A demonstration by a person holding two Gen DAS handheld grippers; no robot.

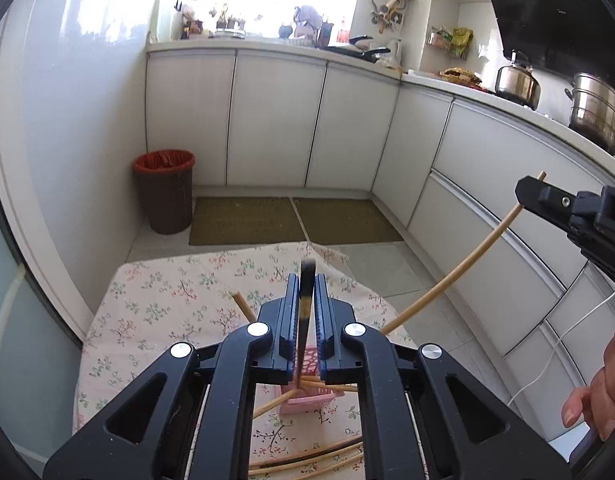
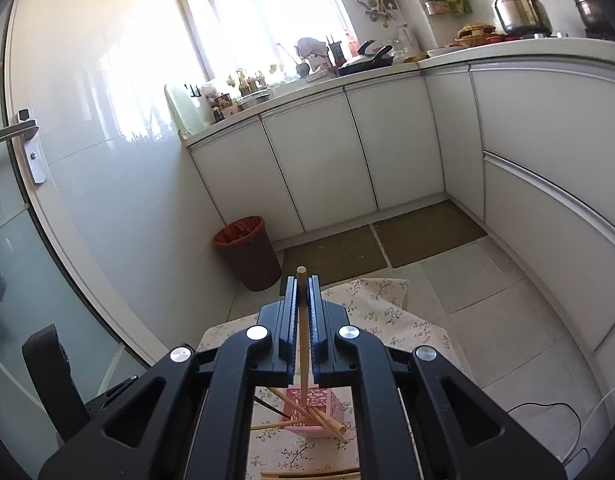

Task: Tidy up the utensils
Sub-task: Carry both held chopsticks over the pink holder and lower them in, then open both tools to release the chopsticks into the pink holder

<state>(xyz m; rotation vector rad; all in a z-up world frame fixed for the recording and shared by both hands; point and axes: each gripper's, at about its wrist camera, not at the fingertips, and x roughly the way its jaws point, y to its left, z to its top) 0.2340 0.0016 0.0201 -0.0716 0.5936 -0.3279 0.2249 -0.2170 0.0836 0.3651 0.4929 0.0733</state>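
Midway, by the look of it. Several chopsticks already leaning in the pink holder [image 2: 313, 412], which stands on the floral cloth [image 1: 163, 292]; more loose sticks [image 1: 307, 460] lying on the cloth nearer the cameras, waiting their turn.

Left gripper [image 1: 307, 300] closed tight on a dark-tipped stick [image 1: 305, 312], held nearly upright right over the holder. Right gripper [image 2: 302, 300] pinched narrow on a pale stick [image 2: 302, 320], lower end reaching down into the holder — likely about to be let go.

Left view alone: right gripper from outside, pale stick slanting down from it toward the holder, bare hand [image 1: 599, 388] at the edge. Right view alone: holder's lattice wall and sticks inside it seen plainly — also a door handle [image 2: 23, 130].
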